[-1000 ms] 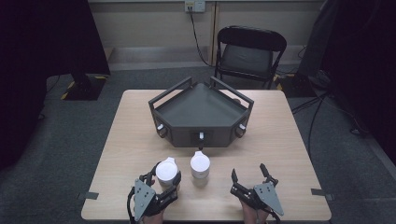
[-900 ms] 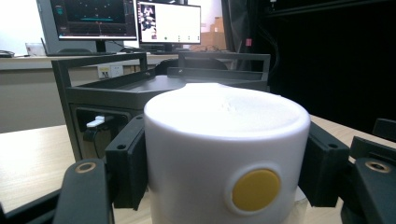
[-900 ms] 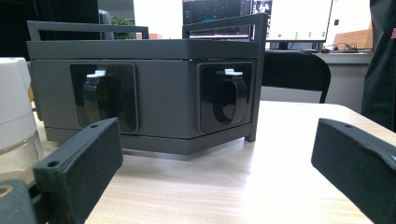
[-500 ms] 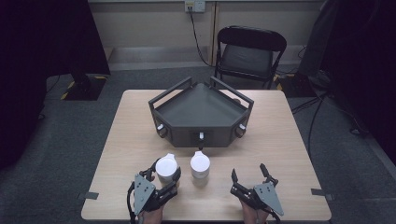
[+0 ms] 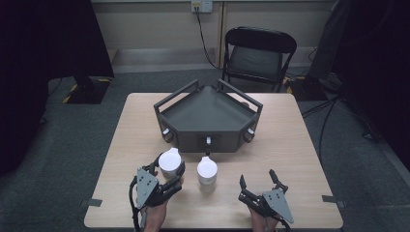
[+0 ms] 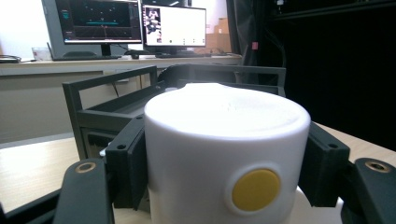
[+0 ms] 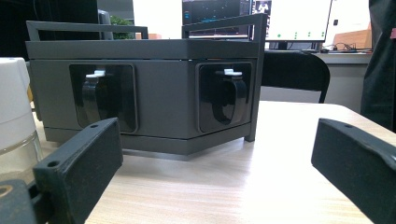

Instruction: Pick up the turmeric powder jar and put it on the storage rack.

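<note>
Two white-capped jars stand on the wooden table (image 5: 300,145) in front of a dark grey three-sided box (image 5: 208,116). My left gripper (image 5: 168,173) is shut on the left jar (image 5: 170,161). In the left gripper view both jaws press the sides of its white cap (image 6: 226,140), which bears a yellow dot. The second jar (image 5: 207,171) stands free just to the right. My right gripper (image 5: 258,182) rests open near the front edge, right of that jar, with nothing between its fingers (image 7: 79,158). The second jar (image 7: 14,107) also sits at the left edge of the right gripper view.
The box (image 7: 154,93) has black latches on its front faces and raised rails on top. A black folding chair (image 5: 256,55) stands beyond the table's far side. Bare tabletop lies to the right of the box and between my two grippers.
My left gripper and the jar in it have shifted away from the front edge, toward the box. The second jar and the right gripper have stayed put.
</note>
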Action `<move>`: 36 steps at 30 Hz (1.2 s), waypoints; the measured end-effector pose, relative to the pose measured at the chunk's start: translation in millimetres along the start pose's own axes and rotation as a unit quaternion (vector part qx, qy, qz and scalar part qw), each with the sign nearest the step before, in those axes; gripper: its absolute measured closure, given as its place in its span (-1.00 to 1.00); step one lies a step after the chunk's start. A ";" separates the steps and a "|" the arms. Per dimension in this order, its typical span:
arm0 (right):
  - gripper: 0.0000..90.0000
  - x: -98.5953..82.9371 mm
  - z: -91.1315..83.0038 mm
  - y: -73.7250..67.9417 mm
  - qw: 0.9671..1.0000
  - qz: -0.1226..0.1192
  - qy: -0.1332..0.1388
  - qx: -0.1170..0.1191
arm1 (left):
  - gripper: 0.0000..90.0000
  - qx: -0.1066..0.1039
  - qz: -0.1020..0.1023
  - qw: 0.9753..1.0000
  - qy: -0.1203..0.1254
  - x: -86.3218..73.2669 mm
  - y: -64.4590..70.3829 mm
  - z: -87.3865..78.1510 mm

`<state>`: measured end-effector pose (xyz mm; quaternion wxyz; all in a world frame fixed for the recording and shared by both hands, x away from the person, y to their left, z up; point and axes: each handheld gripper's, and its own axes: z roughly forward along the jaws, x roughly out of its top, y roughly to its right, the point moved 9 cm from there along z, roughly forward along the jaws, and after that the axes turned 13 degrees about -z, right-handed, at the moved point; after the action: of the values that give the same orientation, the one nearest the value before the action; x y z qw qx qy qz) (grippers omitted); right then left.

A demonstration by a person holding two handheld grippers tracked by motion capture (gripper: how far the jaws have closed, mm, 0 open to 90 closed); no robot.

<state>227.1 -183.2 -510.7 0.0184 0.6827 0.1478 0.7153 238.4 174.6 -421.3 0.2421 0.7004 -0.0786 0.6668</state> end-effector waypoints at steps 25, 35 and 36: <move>-0.98 0.0 0.0 0.0 1.000 0.000 0.000 0.000 | -0.32 -0.010 -0.008 1.000 -0.002 29.5 0.9 37.4; -0.98 0.0 0.0 0.0 1.000 0.000 0.000 0.000 | -0.32 -0.012 0.006 1.000 -0.001 44.6 1.4 54.1; -0.98 0.0 0.0 0.0 1.000 0.000 0.000 0.000 | -0.32 -0.010 0.005 1.000 -0.001 46.1 1.0 56.2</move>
<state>227.1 -183.3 -510.8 0.0187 0.6826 0.1481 0.7154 292.9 158.5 -375.9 0.2460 0.6981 -0.0893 0.6664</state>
